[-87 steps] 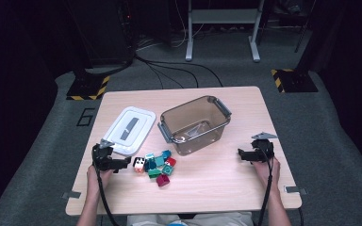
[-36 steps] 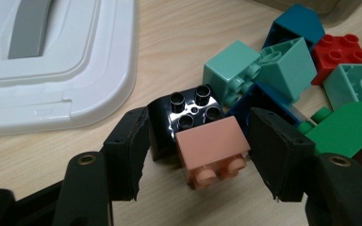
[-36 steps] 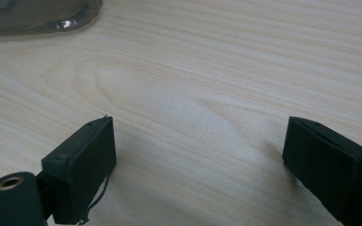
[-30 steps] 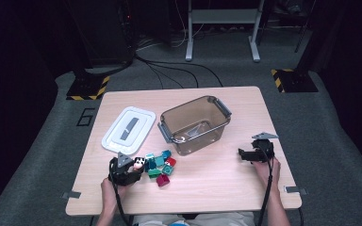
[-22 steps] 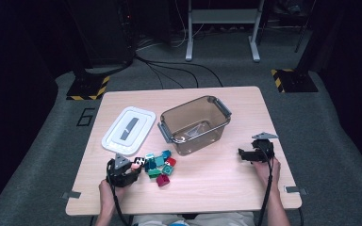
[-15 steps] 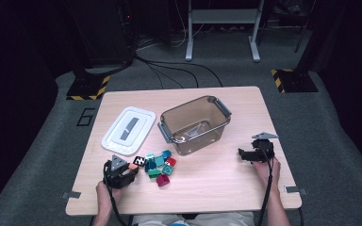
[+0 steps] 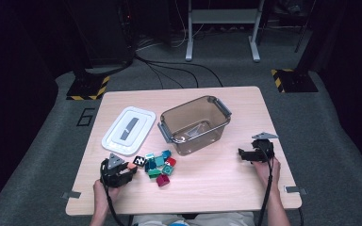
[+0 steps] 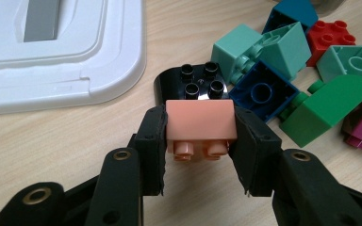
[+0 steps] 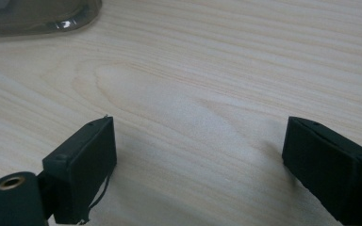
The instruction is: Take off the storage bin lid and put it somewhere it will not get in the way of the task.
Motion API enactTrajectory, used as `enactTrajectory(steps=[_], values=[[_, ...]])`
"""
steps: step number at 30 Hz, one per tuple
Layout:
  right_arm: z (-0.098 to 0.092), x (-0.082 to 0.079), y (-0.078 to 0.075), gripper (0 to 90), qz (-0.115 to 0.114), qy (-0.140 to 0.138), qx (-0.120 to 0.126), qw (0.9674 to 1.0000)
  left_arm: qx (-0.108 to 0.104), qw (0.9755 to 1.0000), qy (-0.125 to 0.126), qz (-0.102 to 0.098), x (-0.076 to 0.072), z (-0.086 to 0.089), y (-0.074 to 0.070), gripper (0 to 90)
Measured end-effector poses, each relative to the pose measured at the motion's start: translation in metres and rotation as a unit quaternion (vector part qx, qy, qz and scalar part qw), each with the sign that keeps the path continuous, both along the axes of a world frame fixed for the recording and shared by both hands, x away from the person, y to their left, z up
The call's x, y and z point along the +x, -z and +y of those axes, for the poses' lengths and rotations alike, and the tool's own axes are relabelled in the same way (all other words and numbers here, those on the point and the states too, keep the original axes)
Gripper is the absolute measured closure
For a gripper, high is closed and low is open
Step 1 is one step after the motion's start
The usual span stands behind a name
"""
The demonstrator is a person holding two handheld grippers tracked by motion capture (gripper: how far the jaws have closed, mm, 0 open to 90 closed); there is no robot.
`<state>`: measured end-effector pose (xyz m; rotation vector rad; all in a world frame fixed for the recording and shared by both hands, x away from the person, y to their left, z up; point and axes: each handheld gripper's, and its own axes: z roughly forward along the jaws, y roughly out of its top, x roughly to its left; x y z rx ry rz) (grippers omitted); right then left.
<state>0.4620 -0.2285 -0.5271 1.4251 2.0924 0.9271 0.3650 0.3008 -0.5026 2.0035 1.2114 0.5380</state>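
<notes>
Left gripper view: small salmon-pink plastic building brick (image 8: 201, 123), smooth, studs toward camera, clamped between left gripper (image 8: 199, 141) pads just closed on it, before black studded brick (image 8: 193, 84). Near table's front-left pile. Right gripper (image 9: 198, 165) spread wide over bare wood.

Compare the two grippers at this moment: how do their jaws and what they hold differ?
The left gripper has its jaws closed onto a peach brick, pads pressing both sides; the right gripper stands wide open with nothing between its jaws. The left gripper works beside the brick pile and white lid; the right gripper rests over bare table. Both stay low over the wood.
</notes>
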Motion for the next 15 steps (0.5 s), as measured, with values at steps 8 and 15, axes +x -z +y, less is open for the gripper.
enactTrajectory(steps=[8, 15], values=[[0.000, 0.000, 0.000, 10.0, -0.001, 0.000, 0.000, 1.0000, 0.000, 0.9999, 0.015, 0.003, 0.006, -0.002, -0.013, 58.6], [0.000, 0.000, 0.000, 10.0, -0.001, 0.001, 0.001, 1.0000, 0.006, 0.9994, 0.033, 0.002, 0.015, -0.003, -0.024, 58.6]])
